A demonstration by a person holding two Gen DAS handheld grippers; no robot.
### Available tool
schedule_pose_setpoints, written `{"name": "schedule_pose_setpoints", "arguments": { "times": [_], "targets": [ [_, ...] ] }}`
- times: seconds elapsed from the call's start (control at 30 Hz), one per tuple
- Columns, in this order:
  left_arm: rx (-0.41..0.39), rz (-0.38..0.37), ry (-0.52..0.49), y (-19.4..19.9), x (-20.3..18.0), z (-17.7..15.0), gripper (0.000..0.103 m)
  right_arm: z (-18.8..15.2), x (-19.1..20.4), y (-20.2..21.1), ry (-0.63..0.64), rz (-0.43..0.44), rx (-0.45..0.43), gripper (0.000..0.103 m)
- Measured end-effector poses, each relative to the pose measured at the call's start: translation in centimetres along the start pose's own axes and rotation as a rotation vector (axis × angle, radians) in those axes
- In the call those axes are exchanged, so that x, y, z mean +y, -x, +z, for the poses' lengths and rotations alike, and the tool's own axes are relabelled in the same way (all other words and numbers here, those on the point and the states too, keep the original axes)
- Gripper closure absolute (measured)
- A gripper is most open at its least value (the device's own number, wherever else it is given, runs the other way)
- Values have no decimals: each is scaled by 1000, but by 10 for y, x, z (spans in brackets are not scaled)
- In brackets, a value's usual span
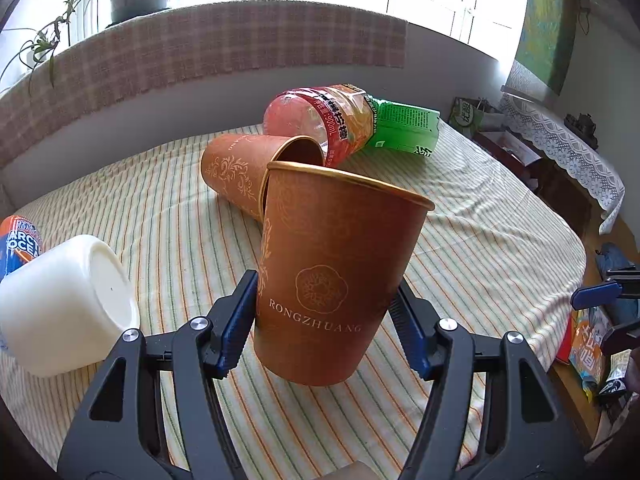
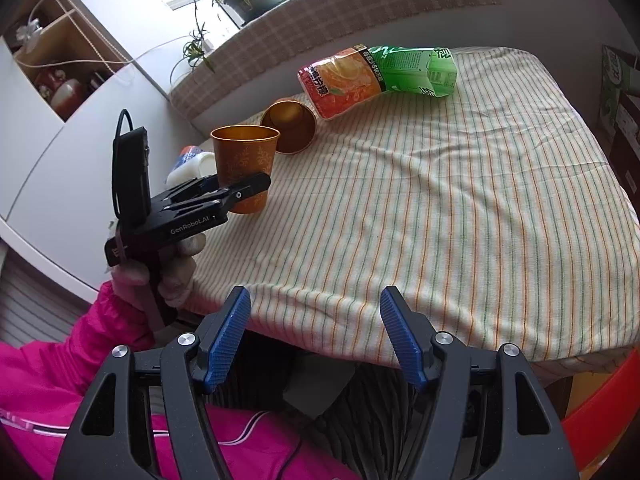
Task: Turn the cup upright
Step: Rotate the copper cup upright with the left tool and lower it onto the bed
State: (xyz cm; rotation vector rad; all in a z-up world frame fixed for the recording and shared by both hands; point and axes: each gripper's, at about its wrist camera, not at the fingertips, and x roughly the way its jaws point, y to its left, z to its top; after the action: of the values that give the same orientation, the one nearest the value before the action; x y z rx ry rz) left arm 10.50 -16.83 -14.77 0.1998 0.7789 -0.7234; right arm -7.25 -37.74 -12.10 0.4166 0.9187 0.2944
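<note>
My left gripper (image 1: 324,304) is shut on an orange paper cup (image 1: 332,272) marked RONGZHUANG, mouth up, slightly tilted, its base at the striped tablecloth. In the right wrist view the same cup (image 2: 244,160) stands nearly upright in the left gripper (image 2: 240,188) near the table's left edge. A second orange cup (image 1: 244,168) lies on its side just behind it, also seen from the right wrist (image 2: 290,124). My right gripper (image 2: 314,332) is open and empty, held off the table's near edge.
A white bowl (image 1: 68,304) lies tipped at the left beside a blue can (image 1: 18,240). An orange-and-green juice bottle (image 1: 352,120) lies on its side at the back, also in the right wrist view (image 2: 380,76). The striped tablecloth (image 2: 440,200) covers the table.
</note>
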Motion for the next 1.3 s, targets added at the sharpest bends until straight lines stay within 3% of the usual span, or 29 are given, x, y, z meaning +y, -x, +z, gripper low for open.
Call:
{"name": "schedule_pose_setpoints", "arguments": {
  "times": [0.73, 0.9, 1.3],
  "targets": [
    [54, -8, 24, 21, 10, -27, 41, 13, 36, -14, 69, 5, -15, 36],
    [68, -34, 42, 27, 13, -29, 24, 14, 43, -17, 79, 7, -20, 36],
    [100, 7, 68, 50, 28, -50, 22, 19, 54, -22, 101, -21, -35, 36]
  ]
}}
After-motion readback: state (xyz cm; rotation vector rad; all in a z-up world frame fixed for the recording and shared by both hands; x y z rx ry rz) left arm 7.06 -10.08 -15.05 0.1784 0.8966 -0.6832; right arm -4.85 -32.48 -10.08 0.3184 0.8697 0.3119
